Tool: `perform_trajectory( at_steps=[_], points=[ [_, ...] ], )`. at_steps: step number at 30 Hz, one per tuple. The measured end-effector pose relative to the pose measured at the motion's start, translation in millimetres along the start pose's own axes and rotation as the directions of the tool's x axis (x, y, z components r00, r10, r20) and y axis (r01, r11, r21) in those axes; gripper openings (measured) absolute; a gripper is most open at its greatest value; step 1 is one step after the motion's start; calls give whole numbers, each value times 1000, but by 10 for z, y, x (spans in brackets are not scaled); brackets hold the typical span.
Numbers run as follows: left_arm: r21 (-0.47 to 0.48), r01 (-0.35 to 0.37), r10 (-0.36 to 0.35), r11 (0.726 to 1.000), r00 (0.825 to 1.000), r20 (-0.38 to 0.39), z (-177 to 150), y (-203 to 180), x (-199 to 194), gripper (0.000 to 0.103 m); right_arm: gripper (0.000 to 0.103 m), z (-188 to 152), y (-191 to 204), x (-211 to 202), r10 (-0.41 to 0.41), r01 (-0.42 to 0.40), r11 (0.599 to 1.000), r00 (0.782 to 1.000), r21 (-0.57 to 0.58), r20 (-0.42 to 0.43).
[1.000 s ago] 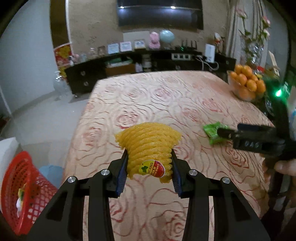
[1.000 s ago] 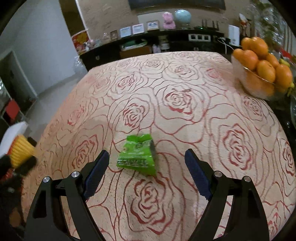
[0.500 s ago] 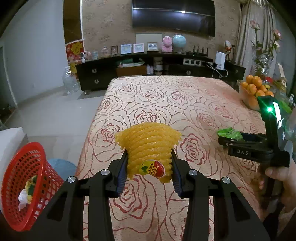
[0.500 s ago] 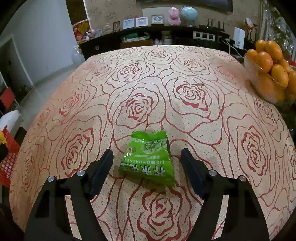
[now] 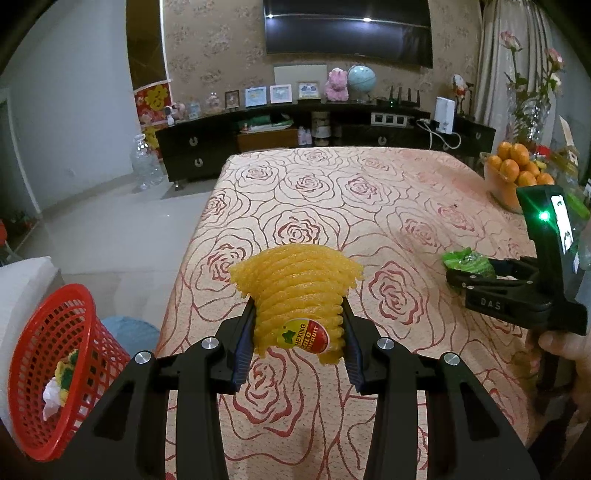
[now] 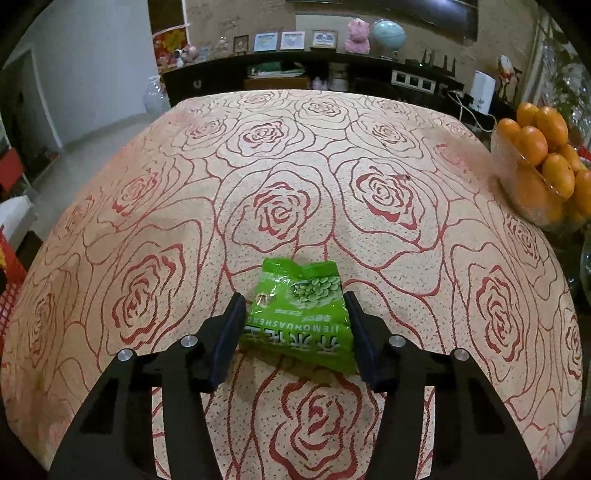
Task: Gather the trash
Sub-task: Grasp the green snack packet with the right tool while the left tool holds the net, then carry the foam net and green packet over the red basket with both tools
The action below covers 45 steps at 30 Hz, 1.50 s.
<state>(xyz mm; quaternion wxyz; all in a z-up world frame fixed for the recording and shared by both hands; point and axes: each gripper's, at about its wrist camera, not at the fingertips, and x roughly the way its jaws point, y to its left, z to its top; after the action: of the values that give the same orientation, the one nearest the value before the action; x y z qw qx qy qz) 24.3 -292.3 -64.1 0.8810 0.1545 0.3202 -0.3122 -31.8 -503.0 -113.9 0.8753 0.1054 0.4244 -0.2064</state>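
Left hand-held gripper [image 5: 298, 325] pinches ribbed yellow foam net [image 5: 295, 286].

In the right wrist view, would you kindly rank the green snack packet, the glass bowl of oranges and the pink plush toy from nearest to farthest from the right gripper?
1. Green snack packet: between the right gripper's fingers, on the tablecloth.
2. Glass bowl of oranges: at the table's right edge, farther back.
3. Pink plush toy: on the dark sideboard beyond the table.

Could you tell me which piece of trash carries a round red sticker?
The yellow foam net in the left tool; the green snack packet has none.
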Motion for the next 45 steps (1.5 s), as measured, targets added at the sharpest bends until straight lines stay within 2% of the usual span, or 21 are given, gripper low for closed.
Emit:
perform_trajectory(
  at_steps=[22,34,45],
  points=[
    [-46,-53,56,998,997,62,54,179,-180,39,50,122,292,-557,128,-127,992,984,-20,123],
    [-79,-117,126,990,984,126,126,383,-453,39,50,175,562,-688,182,-176,983,973,-47,144],
    [-139,-201,221,970,964,150,100,845,-776,39,50,232,932,-721,267,-258,963,954,-76,139]
  ],
)
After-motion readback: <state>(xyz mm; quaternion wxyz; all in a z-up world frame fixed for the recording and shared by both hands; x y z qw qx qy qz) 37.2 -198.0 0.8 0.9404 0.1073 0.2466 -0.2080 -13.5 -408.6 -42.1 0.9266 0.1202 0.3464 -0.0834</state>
